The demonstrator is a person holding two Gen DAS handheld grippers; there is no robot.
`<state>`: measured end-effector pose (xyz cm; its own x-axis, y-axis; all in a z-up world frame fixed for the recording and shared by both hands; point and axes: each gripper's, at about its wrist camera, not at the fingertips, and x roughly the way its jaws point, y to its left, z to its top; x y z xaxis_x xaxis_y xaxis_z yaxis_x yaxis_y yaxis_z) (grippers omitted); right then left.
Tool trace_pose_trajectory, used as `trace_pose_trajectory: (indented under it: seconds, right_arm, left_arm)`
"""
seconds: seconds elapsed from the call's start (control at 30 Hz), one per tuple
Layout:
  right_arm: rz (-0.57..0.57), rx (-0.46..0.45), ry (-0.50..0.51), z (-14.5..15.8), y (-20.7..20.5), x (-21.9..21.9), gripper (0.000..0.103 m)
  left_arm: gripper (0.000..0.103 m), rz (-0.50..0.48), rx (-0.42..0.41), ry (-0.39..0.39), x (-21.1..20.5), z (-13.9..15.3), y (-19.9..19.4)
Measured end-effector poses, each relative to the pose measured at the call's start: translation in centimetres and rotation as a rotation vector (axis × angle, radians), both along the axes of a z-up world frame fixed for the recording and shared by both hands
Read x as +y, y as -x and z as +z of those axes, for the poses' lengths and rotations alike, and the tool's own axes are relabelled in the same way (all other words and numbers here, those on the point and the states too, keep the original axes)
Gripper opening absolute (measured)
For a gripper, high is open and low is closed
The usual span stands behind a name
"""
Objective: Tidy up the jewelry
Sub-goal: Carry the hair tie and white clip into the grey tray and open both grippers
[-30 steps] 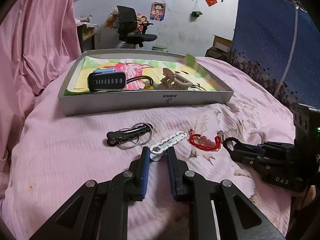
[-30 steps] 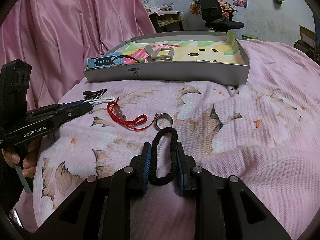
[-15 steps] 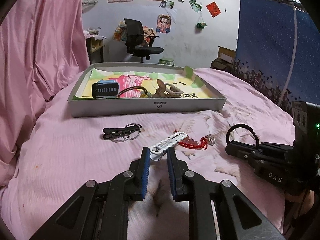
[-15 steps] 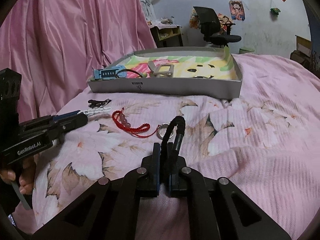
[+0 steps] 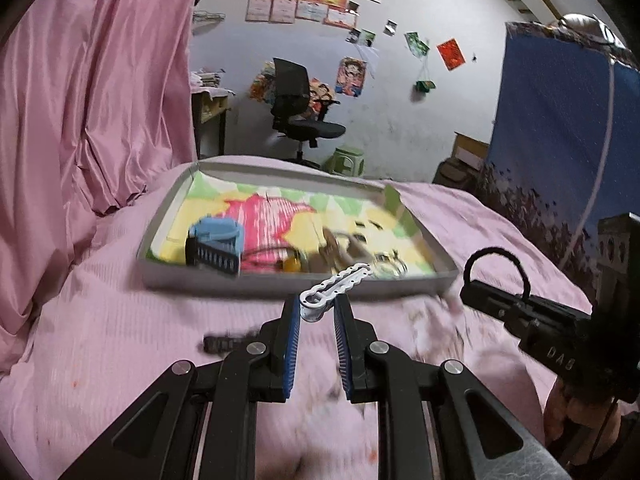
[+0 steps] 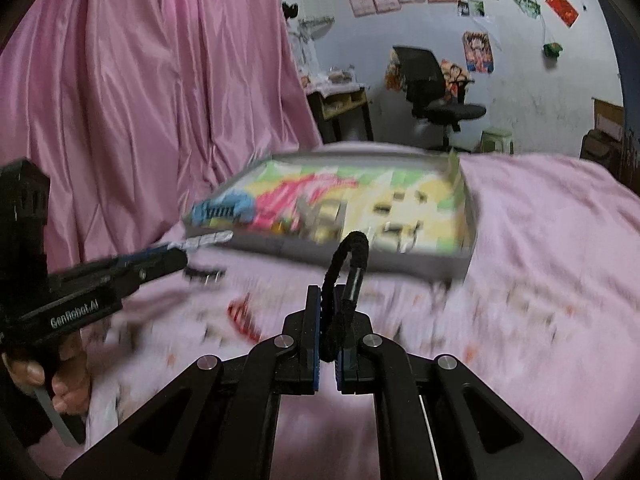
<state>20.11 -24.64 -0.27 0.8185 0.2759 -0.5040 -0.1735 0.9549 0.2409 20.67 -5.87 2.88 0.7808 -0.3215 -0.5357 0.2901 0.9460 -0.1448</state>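
1. Two tongs are in view. The left tongs (image 5: 317,307) are clamped on one end of a single white chain-link clip (image 5: 335,283), which juts up in front of the tray's near wall.
2. The right tongs (image 6: 328,312) are pressed together on one black braided hair loop (image 6: 347,264); its arc stands above the tips.
3. One shallow grey tray (image 5: 256,278) sits on the pink bed (image 5: 100,320), with one blue-and-black comb-like piece (image 5: 216,246) inside near its left end.
4. The other tray contents are smeared by motion; perhaps a tan claw clip lies among them, but the count cannot be told.
5. On the bed, one dark clip (image 5: 226,342) and one red cord (image 6: 242,316) show only as blurs.
6. One hand (image 6: 60,376) is partly cut off at the edge.
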Motion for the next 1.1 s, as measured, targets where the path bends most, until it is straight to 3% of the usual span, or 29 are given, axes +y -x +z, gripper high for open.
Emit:
trace_pose_trajectory:
  seconds: [0.2,0.43,0.8,1.1]
  right_arm:
    - [0.020,-0.011,0.003,1.6,-4.9,-0.7,0.005]
    - [0.047,0.038,-0.003,0.7,-9.3,0.0,0.006]
    - [0.054,0.196,-0.022,-2.7,-11.8,0.1,0.006]
    - [0.041,0.229,0.002,-3.4,-12.1,0.3,0.008]
  left_arm:
    - [0.017,0.051,0.044,0.018,-0.9,0.3,-4.1]
    - [0.017,0.115,0.139,-0.006,-1.5,-0.7,-7.5]
    - [0.017,0.142,0.233,-0.087,-2.8,-1.8,-9.3]
    - [0.017,0.130,0.258,-0.091,-2.9,-1.7,-9.7]
